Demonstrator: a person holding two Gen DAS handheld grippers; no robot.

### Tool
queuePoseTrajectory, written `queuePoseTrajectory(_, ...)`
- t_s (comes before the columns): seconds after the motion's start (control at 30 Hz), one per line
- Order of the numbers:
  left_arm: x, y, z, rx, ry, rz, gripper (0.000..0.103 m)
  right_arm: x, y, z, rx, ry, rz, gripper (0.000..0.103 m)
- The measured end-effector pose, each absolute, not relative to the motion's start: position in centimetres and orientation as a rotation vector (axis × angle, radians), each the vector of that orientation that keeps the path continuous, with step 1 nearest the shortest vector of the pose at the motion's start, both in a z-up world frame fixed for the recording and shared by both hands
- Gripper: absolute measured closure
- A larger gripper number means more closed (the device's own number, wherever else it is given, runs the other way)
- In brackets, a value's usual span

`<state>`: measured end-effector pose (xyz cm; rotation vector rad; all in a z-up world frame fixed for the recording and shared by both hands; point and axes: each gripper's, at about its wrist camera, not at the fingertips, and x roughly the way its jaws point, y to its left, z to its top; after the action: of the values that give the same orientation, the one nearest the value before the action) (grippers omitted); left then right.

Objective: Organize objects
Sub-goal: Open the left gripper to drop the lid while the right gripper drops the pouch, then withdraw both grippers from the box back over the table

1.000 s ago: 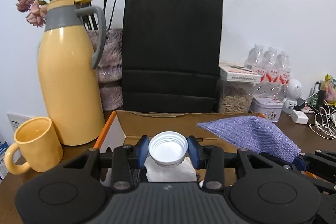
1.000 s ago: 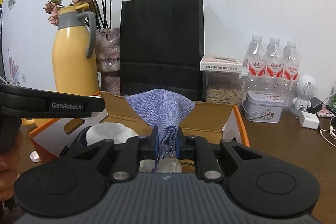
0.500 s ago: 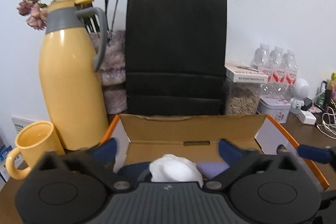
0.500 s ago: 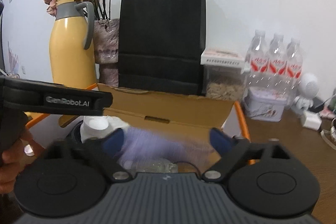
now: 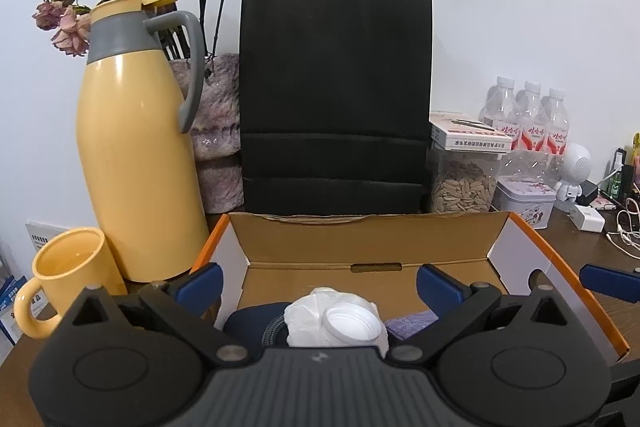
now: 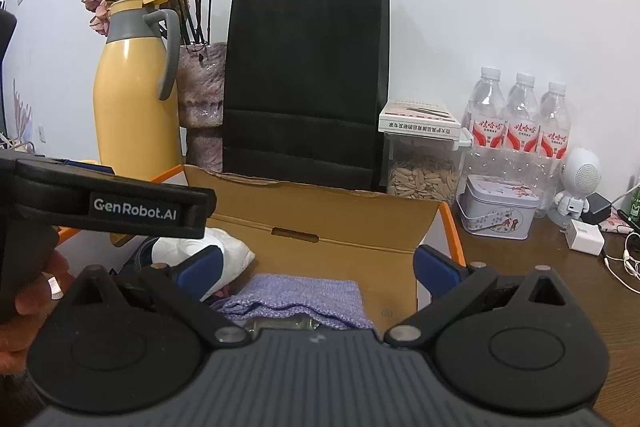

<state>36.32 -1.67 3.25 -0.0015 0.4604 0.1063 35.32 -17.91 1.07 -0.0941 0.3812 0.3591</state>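
A: Left wrist view: left gripper point(image 5: 318, 281) spread wide, just opened, nothing between the jaws. White cap point(image 5: 352, 323) lying on crumpled white plastic point(image 5: 308, 319) inside the box point(image 5: 360, 239).

B: Right wrist view, same story: right gripper point(image 6: 316, 267) fully spread after opening, pinching nothing. Purple cloth point(image 6: 296, 297) slumped in the box below.

A: Handling?

B: Cloth probably soft, light, floppy; best pinched at a folded edge. Cap likely light, stiff, a bit slick; best taken across the rim.

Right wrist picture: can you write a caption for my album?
Open right gripper above a purple cloth lying in the cardboard box.
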Motion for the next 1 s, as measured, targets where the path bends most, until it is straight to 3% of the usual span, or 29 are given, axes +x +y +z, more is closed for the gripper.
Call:
queuePoseTrajectory(0.63,29.7,-1.4,4.5,-0.031,0.374,0.083,0.000,29.4,-18.8,1.9,-0.123,0.317,0.346,0.000)
queuePoseTrajectory(1.0,24.2,-0.8,2.6,-0.020,0.388,0.093,0.000,23.5,-19.6,0.3,-0.124,0.316,0.323,0.000)
